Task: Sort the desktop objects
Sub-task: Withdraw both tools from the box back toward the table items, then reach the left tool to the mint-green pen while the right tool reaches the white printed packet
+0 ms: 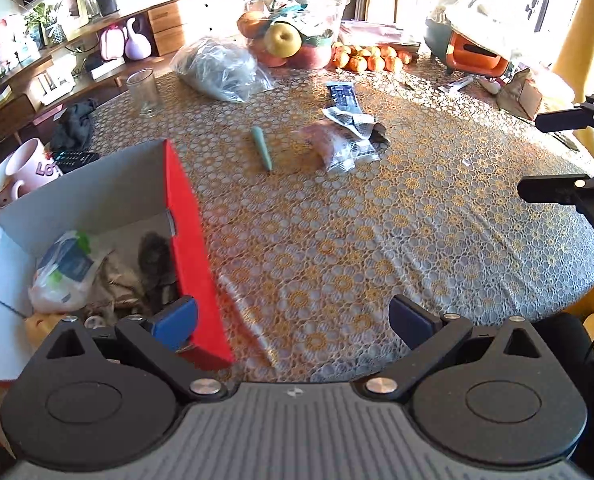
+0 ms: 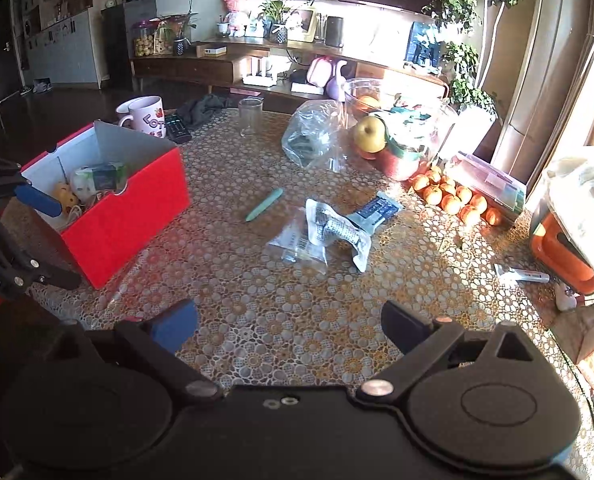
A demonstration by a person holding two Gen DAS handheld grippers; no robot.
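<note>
Red cardboard box [image 1: 185, 240]: left wall cut by the frame edge at nine o'clock; its contents partly hidden behind the gripper body.
Crumpled clear plastic packets [image 1: 343, 148]: blurred, print unreadable.
Orange appliance [image 2: 565, 256]: cropped at three o'clock.

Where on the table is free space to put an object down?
Bare cloth lies between the red box, the packets and both open tools. Crowded: the far side, around the fruit bowl, tangerines and plastic bag.

Both grippers [image 1: 293, 322] [image 2: 289, 326], jaws apart
</note>
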